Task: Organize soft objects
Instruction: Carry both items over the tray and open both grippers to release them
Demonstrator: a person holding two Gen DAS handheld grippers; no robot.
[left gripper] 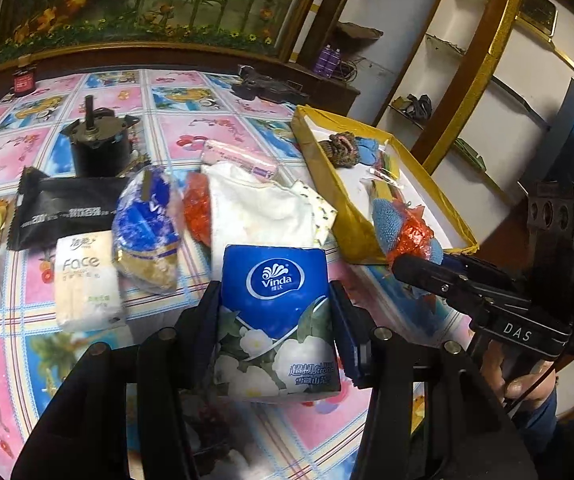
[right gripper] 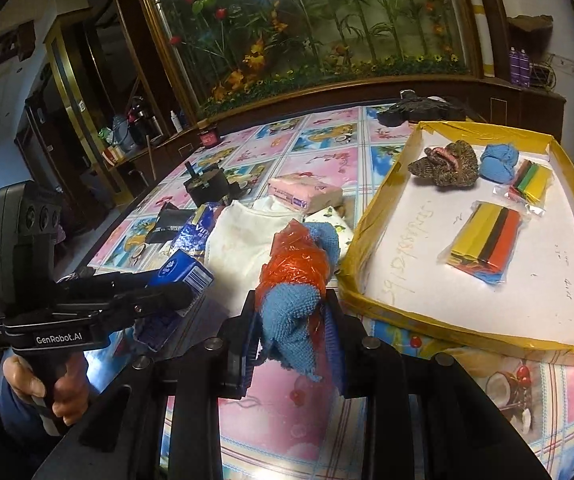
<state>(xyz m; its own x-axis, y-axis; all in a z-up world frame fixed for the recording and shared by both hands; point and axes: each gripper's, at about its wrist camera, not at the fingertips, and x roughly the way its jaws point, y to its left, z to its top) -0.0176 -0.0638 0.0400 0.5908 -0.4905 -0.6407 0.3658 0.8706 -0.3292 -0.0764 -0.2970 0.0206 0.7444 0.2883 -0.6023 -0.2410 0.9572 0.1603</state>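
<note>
Over floral tablecloth point(left gripper: 191, 120), left gripper point(left gripper: 275, 304) clamping Vinda tissue pack point(left gripper: 275, 312), right gripper point(right gripper: 293, 312) pinching blue cloth point(right gripper: 287, 320) in loose orange plastic point(right gripper: 295, 268): risk of slipping short of tray point(right gripper: 367, 240) at two o'clock.

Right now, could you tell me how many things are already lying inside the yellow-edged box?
4: a brown knitted piece at the far end, a blue yarn ball beside it, and two packets of coloured strips nearer. The near wall may hide more.

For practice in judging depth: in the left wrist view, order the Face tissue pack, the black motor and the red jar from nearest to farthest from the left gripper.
1. Face tissue pack, just left of the left gripper.
2. Black motor, mid-table, left.
3. Red jar, far left edge.
</note>
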